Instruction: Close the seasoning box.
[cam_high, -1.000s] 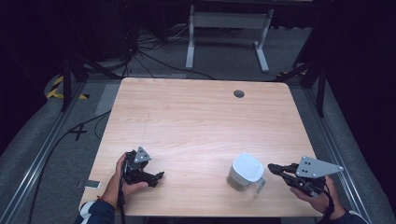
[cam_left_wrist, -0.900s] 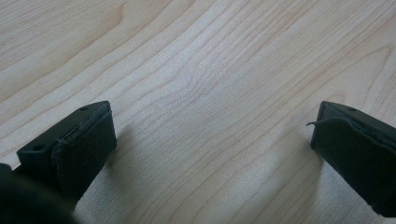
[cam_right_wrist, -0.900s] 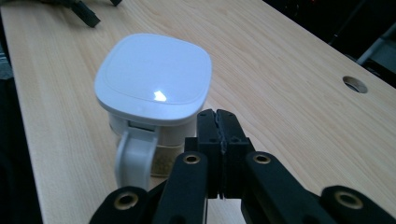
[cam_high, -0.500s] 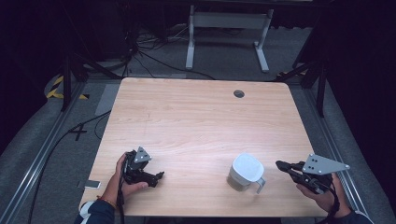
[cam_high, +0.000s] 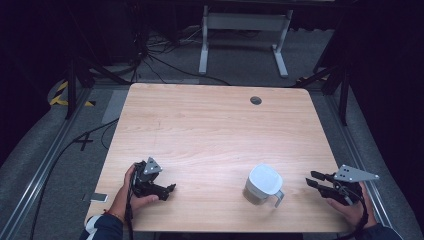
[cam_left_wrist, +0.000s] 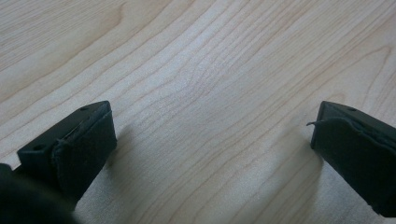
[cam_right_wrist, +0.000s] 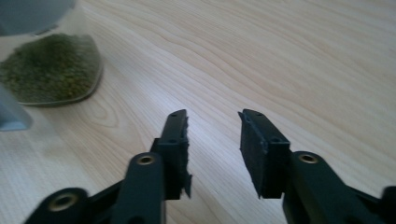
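over at the left, the left gripper (cam_high: 170, 189) rests low on the table (cam_high: 210, 130) near the front edge, held in the person's left hand (cam_high: 131, 196), and its own view shows its jaws spread wide over bare wood with nothing between them. moving across, a clear jug (cam_high: 261, 185) with a pale lid and a handle on its right side stands near the front edge, well right of centre; in the right gripper view its lower part (cam_right_wrist: 49, 70) holds something green and grainy. further right, the right gripper (cam_high: 311, 179) points at the jug from the table's right edge, apart from it, its jaws parted to a narrow gap and empty. i'd judge this is the approach before a grasp. the next move calls for bringing the right gripper in toward the handle (cam_high: 278, 198), lining the jaws either side of it, then closing without tipping the jug.
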